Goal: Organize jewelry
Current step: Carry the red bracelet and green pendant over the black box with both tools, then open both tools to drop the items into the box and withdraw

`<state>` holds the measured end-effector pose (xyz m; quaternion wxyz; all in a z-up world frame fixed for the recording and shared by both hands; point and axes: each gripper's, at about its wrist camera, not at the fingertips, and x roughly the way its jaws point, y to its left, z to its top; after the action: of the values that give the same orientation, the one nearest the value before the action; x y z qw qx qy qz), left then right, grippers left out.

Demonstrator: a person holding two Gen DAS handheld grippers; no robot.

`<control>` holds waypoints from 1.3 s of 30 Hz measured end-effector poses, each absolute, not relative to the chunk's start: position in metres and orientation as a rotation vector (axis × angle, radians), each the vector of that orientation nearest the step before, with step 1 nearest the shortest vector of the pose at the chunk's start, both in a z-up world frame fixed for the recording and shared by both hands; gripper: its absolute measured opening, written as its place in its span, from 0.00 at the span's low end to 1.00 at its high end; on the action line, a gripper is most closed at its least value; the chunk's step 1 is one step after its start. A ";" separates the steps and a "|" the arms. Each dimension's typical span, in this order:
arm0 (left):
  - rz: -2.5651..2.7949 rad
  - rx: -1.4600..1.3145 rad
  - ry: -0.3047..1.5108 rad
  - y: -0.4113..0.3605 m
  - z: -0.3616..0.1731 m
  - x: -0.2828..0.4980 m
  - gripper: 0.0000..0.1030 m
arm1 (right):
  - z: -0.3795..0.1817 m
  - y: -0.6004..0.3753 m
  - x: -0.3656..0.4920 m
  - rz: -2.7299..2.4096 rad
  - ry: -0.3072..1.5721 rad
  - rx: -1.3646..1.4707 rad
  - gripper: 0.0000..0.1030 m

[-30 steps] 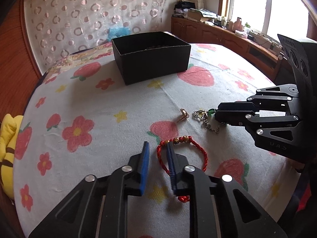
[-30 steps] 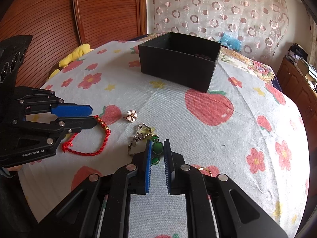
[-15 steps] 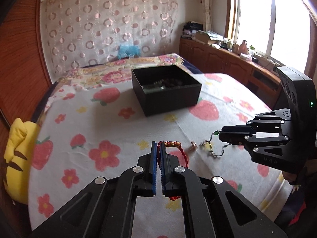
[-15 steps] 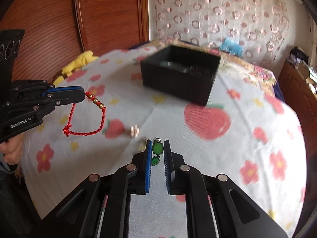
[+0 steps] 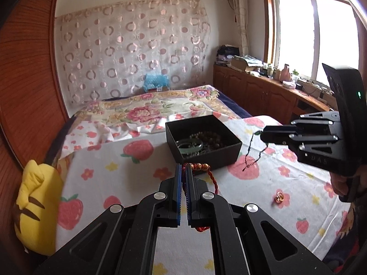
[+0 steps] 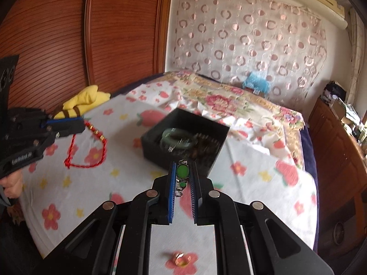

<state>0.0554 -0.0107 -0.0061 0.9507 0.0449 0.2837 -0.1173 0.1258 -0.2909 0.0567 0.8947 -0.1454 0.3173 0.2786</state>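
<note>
Strawberry-print bed (image 5: 119,178) carried one black box (image 5: 227,153). Both pieces had just been lifted off the sheet, so only dropping them in remained. Left gripper (image 5: 183,171), near the box, pinched one red bracelet (image 5: 209,175). Right gripper (image 6: 182,174) held one green chain (image 6: 182,171). One ring (image 5: 279,197) lay before the box.

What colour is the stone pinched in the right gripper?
Bright green stone, clearest in the right wrist view.
</note>
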 end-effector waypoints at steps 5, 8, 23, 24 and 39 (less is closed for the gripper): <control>-0.239 0.104 0.555 -0.012 0.002 0.064 0.02 | 0.072 -0.291 0.151 0.556 0.638 -0.283 0.13; -0.237 0.107 0.542 -0.013 0.005 0.070 0.02 | 0.074 -0.288 0.167 0.541 0.635 -0.278 0.13; -0.209 0.091 0.548 -0.015 0.006 0.114 0.02 | 0.034 -0.286 0.230 0.550 0.756 -0.138 0.13; -0.208 0.093 0.549 -0.017 0.006 0.116 0.02 | 0.033 -0.286 0.231 0.555 0.761 -0.127 0.13; -0.216 0.112 0.577 -0.041 -0.001 0.154 0.02 | 0.040 -0.319 0.211 0.557 0.728 -0.100 0.34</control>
<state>0.1544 -0.0406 -0.0014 0.9514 0.0553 0.2838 -0.1065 0.2105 -0.3186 0.0404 0.8957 -0.0485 0.3512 0.2685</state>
